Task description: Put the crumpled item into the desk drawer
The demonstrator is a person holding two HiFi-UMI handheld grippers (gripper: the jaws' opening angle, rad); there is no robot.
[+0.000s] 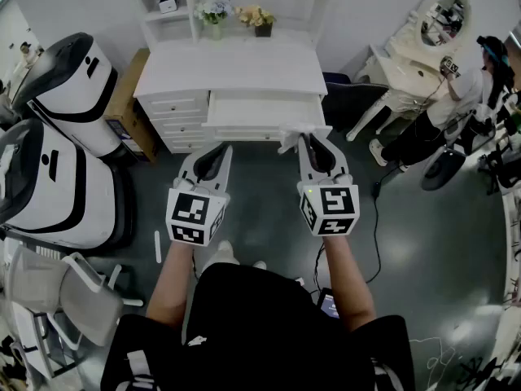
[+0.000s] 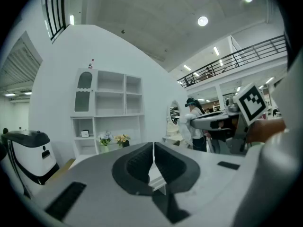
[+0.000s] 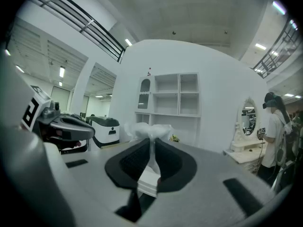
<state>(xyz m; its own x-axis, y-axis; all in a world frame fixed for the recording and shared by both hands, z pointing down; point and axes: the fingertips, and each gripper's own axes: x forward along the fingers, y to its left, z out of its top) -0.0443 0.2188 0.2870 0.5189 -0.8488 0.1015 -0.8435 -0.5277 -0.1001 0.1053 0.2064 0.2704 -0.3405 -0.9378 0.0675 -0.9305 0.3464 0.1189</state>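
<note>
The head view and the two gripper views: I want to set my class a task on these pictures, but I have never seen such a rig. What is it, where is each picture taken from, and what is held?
There is no robot here. A person holds a two-jaw gripper in each hand. The head view comes from a camera on the person's head, looking down at both grippers; the marker cubes are parts of them. Each gripper view comes from a camera riding on that gripper, looking along its jaws. The left gripper is shut and empty. The right gripper is shut on the crumpled item, a white wad. Ahead stands a white desk with one drawer pulled open and flowers at its back.
</note>
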